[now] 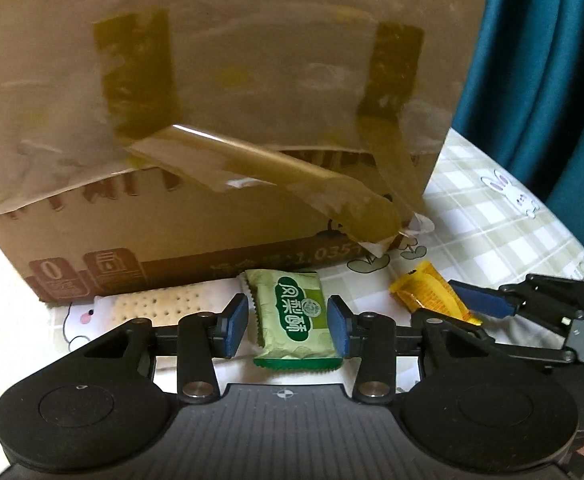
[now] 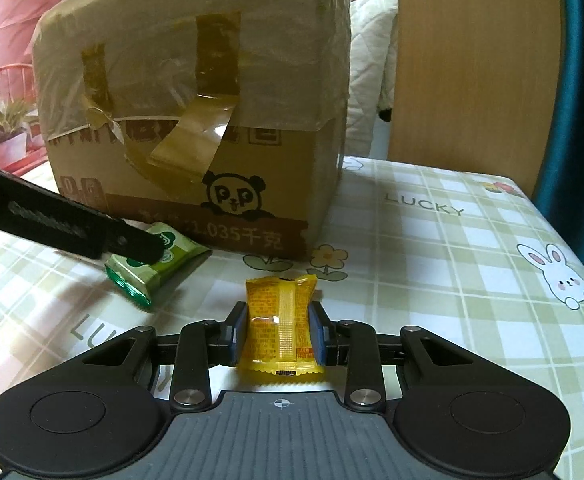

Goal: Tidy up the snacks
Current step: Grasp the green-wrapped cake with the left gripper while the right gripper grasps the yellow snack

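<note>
My left gripper is shut on a green snack packet with white Chinese characters, pads touching both sides, in front of a cardboard box. The packet also shows in the right wrist view, partly under the left gripper's fingers. My right gripper is shut on a yellow snack packet, its pads pressing both long sides. In the left wrist view that yellow packet sits between the right gripper's fingers. A pale cracker packet lies at the box's base.
The taped cardboard box with a panda logo stands at the back of the checked tablecloth. A wooden panel and teal curtain are behind right. A potted plant stands far left.
</note>
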The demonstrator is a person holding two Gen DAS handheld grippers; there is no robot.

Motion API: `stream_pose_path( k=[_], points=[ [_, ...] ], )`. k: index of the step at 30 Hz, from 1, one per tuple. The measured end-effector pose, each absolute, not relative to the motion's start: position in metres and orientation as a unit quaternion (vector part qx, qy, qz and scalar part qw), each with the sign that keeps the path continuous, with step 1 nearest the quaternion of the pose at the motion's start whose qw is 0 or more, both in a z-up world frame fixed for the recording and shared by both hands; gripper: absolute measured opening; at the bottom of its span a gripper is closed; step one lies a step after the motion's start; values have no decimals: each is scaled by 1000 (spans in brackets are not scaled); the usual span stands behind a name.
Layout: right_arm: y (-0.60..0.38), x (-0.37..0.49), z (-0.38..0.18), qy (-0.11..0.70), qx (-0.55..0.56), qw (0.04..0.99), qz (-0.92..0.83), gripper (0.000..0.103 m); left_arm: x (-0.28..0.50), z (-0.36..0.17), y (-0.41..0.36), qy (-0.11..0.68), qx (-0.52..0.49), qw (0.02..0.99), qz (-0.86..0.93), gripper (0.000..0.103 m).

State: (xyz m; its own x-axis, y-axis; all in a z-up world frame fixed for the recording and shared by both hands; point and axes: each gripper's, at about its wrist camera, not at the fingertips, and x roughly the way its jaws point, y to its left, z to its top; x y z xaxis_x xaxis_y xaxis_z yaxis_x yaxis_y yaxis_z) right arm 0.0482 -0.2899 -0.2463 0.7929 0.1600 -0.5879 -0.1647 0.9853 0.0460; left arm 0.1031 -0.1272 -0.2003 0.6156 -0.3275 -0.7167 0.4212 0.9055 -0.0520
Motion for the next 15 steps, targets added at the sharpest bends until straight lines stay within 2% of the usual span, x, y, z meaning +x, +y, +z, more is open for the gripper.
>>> stream_pose_path(
  k=[15],
  points=[
    [-289,48,-248,313,-1,946,88,29,107,-217,-145,365,94,902,-213,48]
  ],
)
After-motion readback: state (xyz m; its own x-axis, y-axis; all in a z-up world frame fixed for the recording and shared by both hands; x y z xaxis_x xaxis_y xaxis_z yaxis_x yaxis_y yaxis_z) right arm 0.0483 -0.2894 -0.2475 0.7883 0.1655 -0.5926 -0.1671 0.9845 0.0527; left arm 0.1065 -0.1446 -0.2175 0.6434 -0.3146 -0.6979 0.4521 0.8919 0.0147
